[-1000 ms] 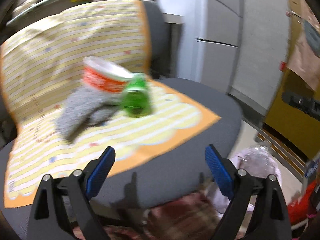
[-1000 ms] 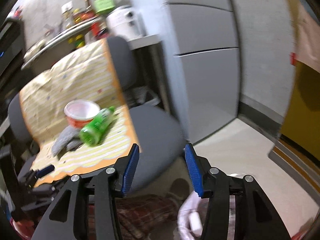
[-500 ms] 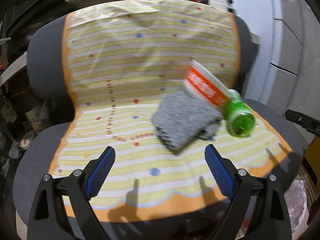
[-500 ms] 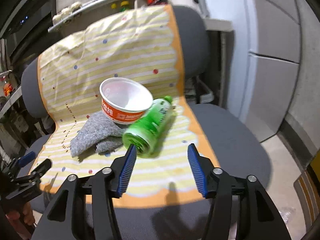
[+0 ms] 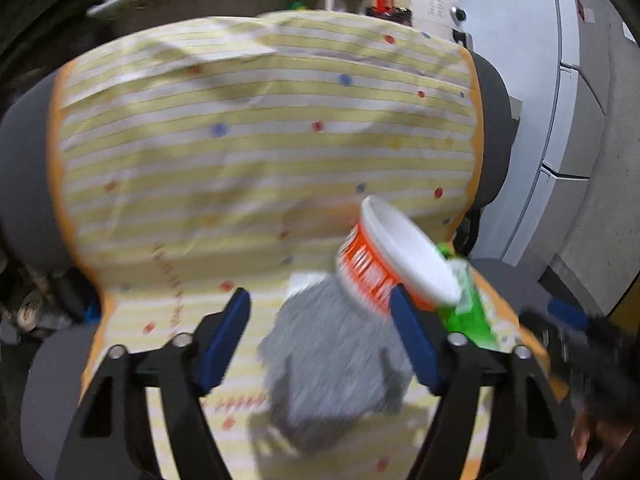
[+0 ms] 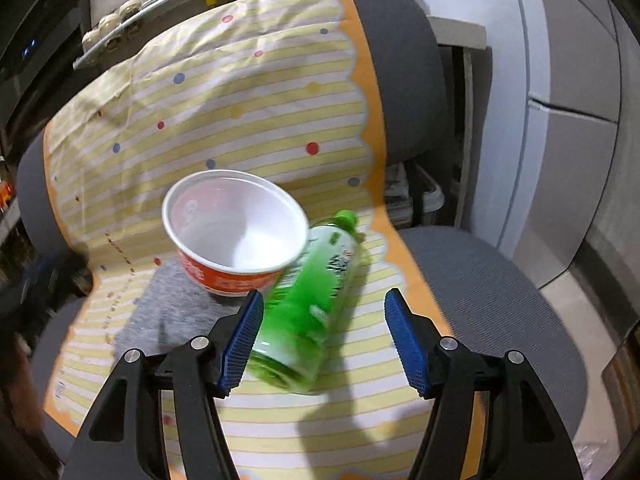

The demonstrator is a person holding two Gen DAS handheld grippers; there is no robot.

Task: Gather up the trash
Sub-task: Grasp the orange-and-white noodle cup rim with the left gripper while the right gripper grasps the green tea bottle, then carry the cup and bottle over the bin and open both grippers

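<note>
Our right gripper, jaws spread and empty, straddles the bottle (long axis pointing away); left gripper gapes over the cloth.

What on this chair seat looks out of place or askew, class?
The orange-and-white bowl sits tilted, propped on the crumpled grey cloth rather than flat. The green bottle lies on its side against it. All three litter the striped cover of the office chair.

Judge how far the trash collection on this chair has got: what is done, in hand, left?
Done: nothing visibly. In hand: the open right gripper straddles the lying green bottle; the open left gripper frames the grey cloth. Left: bottle, orange cup and cloth all lie on the chair.
</note>
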